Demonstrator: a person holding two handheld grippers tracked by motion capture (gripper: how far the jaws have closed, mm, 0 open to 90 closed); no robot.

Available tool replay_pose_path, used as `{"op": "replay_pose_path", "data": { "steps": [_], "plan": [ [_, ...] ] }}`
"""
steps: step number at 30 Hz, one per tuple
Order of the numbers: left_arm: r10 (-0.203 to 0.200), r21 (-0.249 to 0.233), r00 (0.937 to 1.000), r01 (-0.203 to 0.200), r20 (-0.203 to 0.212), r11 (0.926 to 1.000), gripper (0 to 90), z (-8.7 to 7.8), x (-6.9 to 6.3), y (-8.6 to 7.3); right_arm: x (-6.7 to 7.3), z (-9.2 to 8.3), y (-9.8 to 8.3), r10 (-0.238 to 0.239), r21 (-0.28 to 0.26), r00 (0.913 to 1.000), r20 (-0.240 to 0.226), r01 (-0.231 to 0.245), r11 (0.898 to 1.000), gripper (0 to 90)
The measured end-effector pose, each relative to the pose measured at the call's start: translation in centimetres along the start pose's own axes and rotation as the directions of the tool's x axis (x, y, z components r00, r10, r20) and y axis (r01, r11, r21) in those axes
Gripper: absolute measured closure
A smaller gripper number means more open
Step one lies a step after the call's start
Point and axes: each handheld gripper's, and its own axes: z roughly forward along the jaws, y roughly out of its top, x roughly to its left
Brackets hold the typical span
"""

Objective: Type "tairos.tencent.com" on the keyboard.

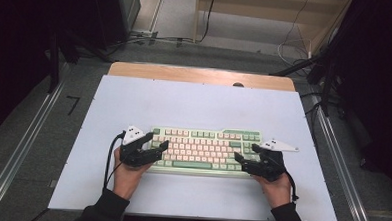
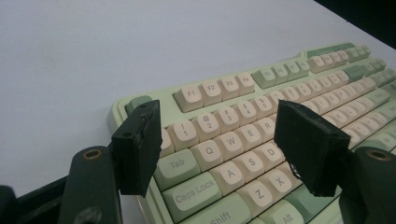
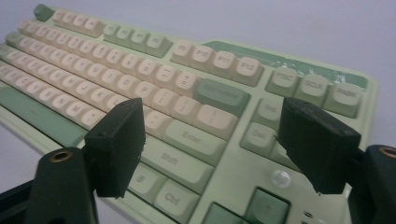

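A pale green keyboard (image 1: 202, 150) with cream and green keys lies across the near half of the white table top (image 1: 184, 102). My left gripper (image 1: 158, 153) hovers at its left end, jaws wide apart. In the left gripper view the keyboard (image 2: 233, 88) runs away to the right, and my left gripper (image 2: 219, 122) frames the Tab, Q, W and A keys with nothing pressed between its pads. My right gripper (image 1: 246, 153) sits at the keyboard's right end. In the right gripper view it (image 3: 212, 122) is open over the Enter and Shift area of the keyboard (image 3: 187, 84).
A wooden strip (image 1: 200, 74) shows along the table's far edge. Metal rails (image 1: 22, 148) run down both sides of the table, with cables on the floor beyond. Bare white surface lies behind and to both sides of the keyboard.
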Motion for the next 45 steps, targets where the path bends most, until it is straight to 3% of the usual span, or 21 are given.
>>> {"op": "replay_pose_path", "data": {
  "steps": [6, 11, 15, 18, 28, 45],
  "plan": [
    [0.002, -0.001, 1.0, -0.002, -0.002, 1.0, 32.9, 0.0, -0.1, 0.0, 1.2, 1.0, 0.9, -0.018, -0.008, 0.999, -0.042, 0.017, 1.0, 34.1],
    [0.003, 0.0, 1.0, -0.003, -0.002, 1.0, 33.1, 0.0, -0.2, 0.0, 2.5, 2.0, 1.4, -0.058, -0.015, 0.9962, -0.065, 0.057, 0.998, 57.2],
    [0.01, 0.006, 0.9999, -0.01, 0.0, 0.9999, 33.2, 0.1, -0.2, -0.1, 3.5, 2.7, 1.9, -0.063, -0.03, 0.9941, -0.088, 0.061, 0.998, 77.0],
    [0.009, 0.003, 1.0, -0.009, 0.002, 1.0, 33.2, 0.1, -0.3, -0.1, 4.2, 3.4, 2.3, -0.074, -0.027, 0.9918, -0.104, 0.071, 0.997, 86.6],
    [0.008, 0.008, 1.0, -0.008, -0.003, 0.9999, 33.4, 0.2, -0.1, -0.1, 6.2, 6.1, 2.7, -0.116, 0.018, 0.9838, -0.137, 0.119, 0.993, 87.6],
    [0.008, 0.011, 0.9999, -0.007, -0.01, 0.9999, 33.6, 0.2, -0.1, -0.2, 6.6, 7.5, 3.2, -0.135, 0.052, 0.9826, -0.127, 0.142, 0.988, 87.6]
  ]
}}
